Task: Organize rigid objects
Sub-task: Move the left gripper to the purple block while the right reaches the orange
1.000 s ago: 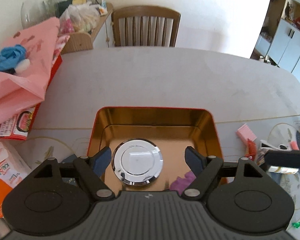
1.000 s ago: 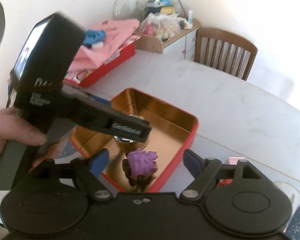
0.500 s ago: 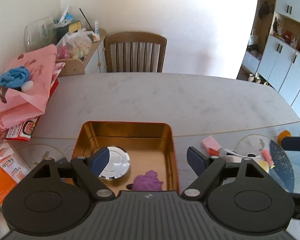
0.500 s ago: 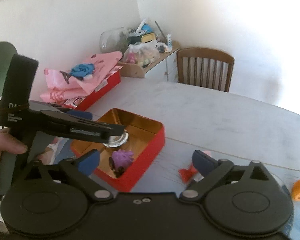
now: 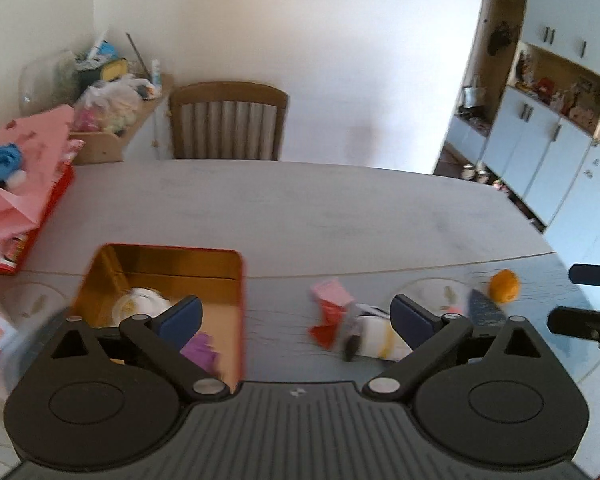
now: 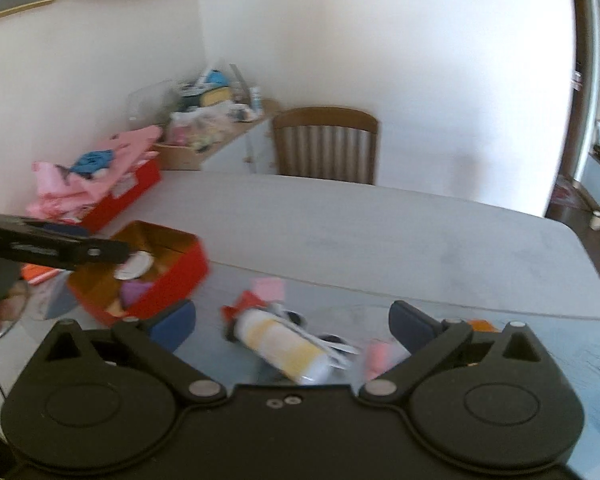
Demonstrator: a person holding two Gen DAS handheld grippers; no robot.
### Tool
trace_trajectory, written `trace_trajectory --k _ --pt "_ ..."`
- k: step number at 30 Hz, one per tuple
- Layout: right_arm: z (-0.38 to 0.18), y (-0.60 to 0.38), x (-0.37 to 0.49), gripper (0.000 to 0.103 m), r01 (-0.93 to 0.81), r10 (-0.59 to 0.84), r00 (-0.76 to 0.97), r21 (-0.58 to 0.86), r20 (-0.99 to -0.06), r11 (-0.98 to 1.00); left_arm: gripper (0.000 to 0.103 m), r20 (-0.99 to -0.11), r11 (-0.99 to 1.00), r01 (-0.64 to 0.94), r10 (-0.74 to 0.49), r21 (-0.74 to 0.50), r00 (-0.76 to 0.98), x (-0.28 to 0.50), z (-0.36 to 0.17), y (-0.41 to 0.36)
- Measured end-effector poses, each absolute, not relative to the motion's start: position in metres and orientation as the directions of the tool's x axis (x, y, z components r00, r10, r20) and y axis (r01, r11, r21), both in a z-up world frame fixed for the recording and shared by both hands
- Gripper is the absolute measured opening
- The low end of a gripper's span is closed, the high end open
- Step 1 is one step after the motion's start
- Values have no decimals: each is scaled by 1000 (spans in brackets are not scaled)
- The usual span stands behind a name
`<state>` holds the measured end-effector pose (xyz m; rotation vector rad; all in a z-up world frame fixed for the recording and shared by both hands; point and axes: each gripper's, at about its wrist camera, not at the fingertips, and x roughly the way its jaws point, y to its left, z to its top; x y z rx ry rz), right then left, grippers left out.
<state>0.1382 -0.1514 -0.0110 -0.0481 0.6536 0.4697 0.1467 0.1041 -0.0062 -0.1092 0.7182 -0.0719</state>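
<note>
A red tin with a gold inside (image 5: 236,280) (image 6: 180,272) sits on the table at the left. It holds a round silver lid (image 5: 140,304) (image 6: 136,266) and a purple toy (image 5: 202,350) (image 6: 134,292). A loose pile lies to its right: a pink block (image 5: 330,292) (image 6: 268,288), a red piece (image 5: 324,326), a white and yellow cylinder (image 6: 284,346) (image 5: 380,338) and an orange fruit (image 5: 505,286). My left gripper (image 5: 296,318) is open and empty, above the table between tin and pile. My right gripper (image 6: 292,320) is open and empty, above the cylinder.
A red box with pink cloth (image 5: 16,184) (image 6: 100,184) stands at the table's left edge. A wooden chair (image 5: 228,120) (image 6: 326,144) is at the far side. A cluttered shelf (image 5: 112,120) is beside it. White cupboards (image 5: 548,140) stand at the right.
Both grippers have pulled back and swung right, away from the tin toward the pile. The tin has shifted left in both views. Both stay open and empty.
</note>
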Motion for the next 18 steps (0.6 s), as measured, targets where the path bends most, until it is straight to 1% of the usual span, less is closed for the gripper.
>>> trace_trajectory --k 2,6,11,16,18 --pt "-16 -171 137 103 -407 383 703 103 -600 908 103 -653 988 48 -133 -147 746 147 -9 95" --pt "-27 -205 142 103 -348 334 720 99 -608 932 103 -646 987 69 -146 -143 749 142 -18 71" --pt "-43 -237 151 103 -299 295 721 103 -627 949 103 -653 991 91 -132 -97 746 136 -35 40" --pt "-61 -255 161 103 -273 269 712 98 -649 957 103 -701 993 48 -112 -111 704 133 -62 23" --pt "-66 -261 166 103 -272 268 706 98 -656 957 103 -720 995 37 -91 -91 688 134 -74 15"
